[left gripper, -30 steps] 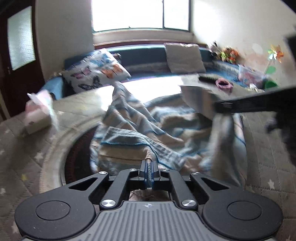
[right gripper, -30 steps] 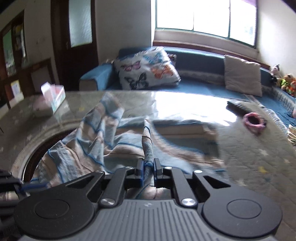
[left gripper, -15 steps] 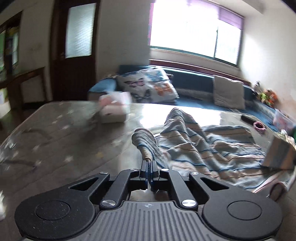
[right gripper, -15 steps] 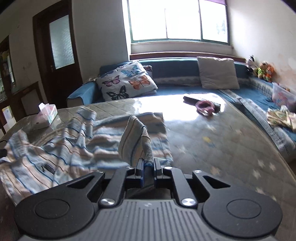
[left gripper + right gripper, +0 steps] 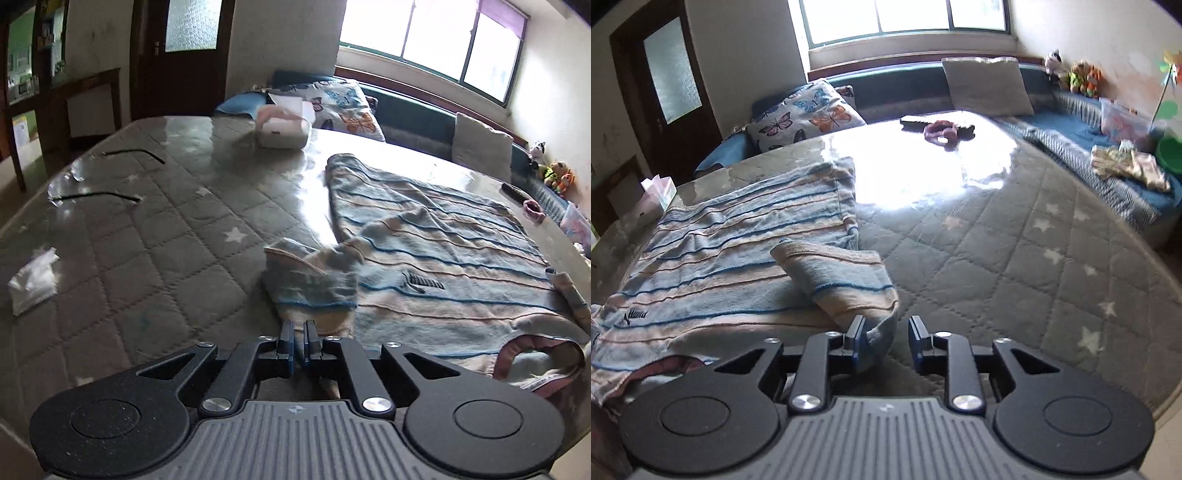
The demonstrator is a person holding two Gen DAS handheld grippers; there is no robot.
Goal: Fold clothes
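A blue and beige striped top (image 5: 436, 266) lies spread flat on the quilted grey table (image 5: 177, 236), its pink collar toward the near right. Its left sleeve end (image 5: 314, 288) rests crumpled just beyond my left gripper (image 5: 298, 330). The left jaws are opening, a narrow slit apart, and no cloth shows between them. In the right wrist view the top (image 5: 738, 258) fills the left side. Its other sleeve cuff (image 5: 849, 284) droops between the fingers of my right gripper (image 5: 886, 332). Those jaws are opening wide; the cuff leans on the left finger (image 5: 855, 328) and is not pinched.
A tissue box (image 5: 284, 129) stands at the table's far side. A white crumpled packet (image 5: 33, 280) lies near the left edge. A pink ring toy and a dark remote (image 5: 940, 131) lie by the far rim. Beyond are a blue sofa with cushions (image 5: 805, 114), soft toys and a window.
Both grippers swung outward with the sleeves pinched, drawing the bunched top out flat. Their jaws then parted, the right far wider, and the sleeve ends dropped onto the table.
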